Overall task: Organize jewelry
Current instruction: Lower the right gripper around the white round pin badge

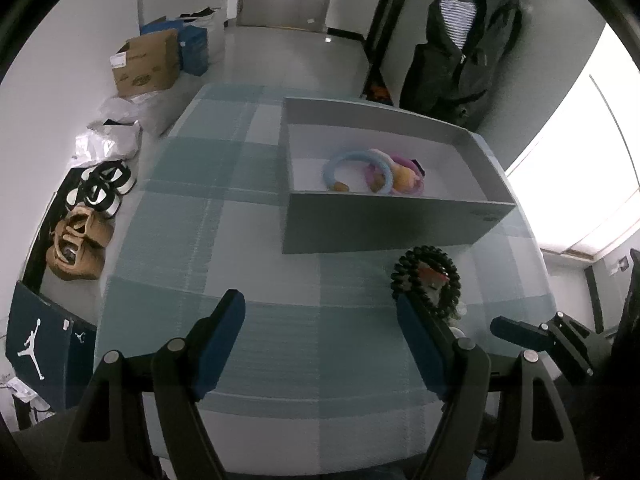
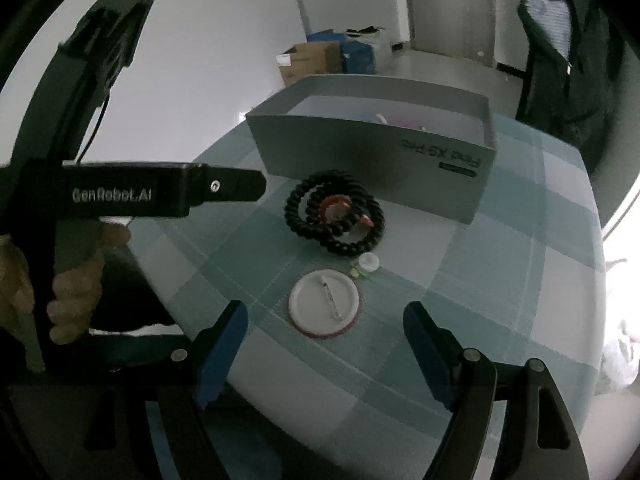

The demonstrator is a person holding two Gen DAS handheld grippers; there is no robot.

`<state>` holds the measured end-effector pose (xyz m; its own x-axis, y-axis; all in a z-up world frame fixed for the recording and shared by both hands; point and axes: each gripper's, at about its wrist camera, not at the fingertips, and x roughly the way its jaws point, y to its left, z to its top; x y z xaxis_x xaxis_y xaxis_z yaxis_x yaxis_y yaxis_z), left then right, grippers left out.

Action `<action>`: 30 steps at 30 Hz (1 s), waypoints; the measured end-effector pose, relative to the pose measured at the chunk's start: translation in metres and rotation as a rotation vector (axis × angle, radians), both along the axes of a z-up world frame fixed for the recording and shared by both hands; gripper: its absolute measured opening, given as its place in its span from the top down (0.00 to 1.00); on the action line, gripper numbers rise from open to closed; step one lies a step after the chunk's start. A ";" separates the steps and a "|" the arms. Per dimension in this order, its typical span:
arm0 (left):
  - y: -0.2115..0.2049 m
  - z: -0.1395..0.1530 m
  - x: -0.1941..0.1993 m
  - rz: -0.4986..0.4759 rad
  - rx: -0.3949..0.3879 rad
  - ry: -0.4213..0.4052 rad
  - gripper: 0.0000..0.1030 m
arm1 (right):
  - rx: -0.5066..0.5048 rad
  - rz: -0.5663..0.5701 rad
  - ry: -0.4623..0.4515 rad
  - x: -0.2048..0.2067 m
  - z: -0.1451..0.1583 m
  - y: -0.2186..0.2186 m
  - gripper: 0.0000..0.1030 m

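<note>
at lower centre of the right wrist view: round badge (image 2: 325,305) ahead of our right gripper (image 2: 325,350), jaws wide, empty, lined up to take it; grey box (image 2: 372,148) at upper centre awaits it; left gripper (image 1: 320,344) spread, empty.

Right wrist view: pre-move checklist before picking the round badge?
1. Right tongs open, nothing between the pads: ok.
2. Round badge lies pin side up on the checked cloth, between and just ahead of the fingertips: ok.
3. Badge apart from the black bead bracelets: ok. The small pale trinkets sit right at its rim: cannot tell if they touch.
4. Grey box open, with room beside the fuzzy rings: ok.
5. Left tongs open and empty, off to the left of the badge: ok.
</note>
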<state>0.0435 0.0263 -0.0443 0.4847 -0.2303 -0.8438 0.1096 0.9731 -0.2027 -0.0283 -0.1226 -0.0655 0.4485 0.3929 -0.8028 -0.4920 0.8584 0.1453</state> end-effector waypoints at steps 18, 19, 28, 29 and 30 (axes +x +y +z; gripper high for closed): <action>0.006 0.001 0.005 0.002 -0.017 0.001 0.27 | -0.133 0.042 -0.067 -0.003 -0.005 0.025 0.59; 0.005 0.002 0.005 0.003 -0.018 0.002 0.27 | -0.126 0.039 -0.062 -0.002 -0.004 0.024 0.59; 0.008 0.002 0.006 0.013 -0.046 0.008 0.27 | -0.085 0.035 -0.042 0.003 -0.002 0.019 0.60; 0.008 0.002 0.006 0.007 -0.053 0.013 0.27 | -0.075 0.030 -0.041 0.004 0.000 0.018 0.60; 0.008 0.001 0.006 -0.003 -0.060 0.019 0.27 | -0.061 0.027 -0.036 0.004 0.001 0.016 0.60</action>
<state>0.0495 0.0341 -0.0431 0.4680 -0.2823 -0.8374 0.1078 0.9588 -0.2630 -0.0240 -0.1063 -0.0641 0.4671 0.3562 -0.8093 -0.5193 0.8513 0.0750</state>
